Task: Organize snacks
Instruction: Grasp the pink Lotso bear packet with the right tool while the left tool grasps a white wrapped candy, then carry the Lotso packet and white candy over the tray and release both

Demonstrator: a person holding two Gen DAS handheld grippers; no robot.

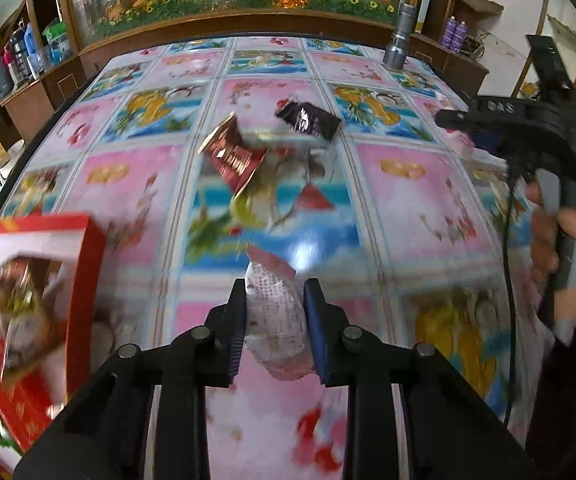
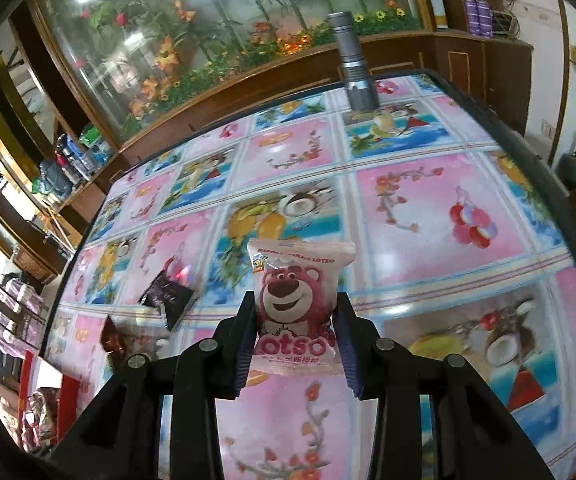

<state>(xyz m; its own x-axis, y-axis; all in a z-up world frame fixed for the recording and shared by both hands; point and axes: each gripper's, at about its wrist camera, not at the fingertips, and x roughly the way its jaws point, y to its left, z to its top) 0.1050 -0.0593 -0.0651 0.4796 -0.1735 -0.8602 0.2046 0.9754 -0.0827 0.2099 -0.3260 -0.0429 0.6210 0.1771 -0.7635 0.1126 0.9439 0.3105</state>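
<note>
Between left hand-held gripper [image 1: 275,322] pads: white packet [image 1: 276,316] clamped; carry level toward red box [image 1: 84,280]. Right hand-held gripper [image 2: 293,330]: clamped on Lotso pouch [image 2: 297,304].

Glossy plastic tablecloth [image 1: 407,208] (glare spots), shiny foil snack packets [image 1: 234,156], matt metal flashlight [image 2: 353,64].

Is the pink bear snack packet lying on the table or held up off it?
Held up. The right gripper is shut on the pink bear snack packet, its pads pressing both sides, with the table behind it.

red box [image 1: 84,280] blurred, cut off at left
</note>
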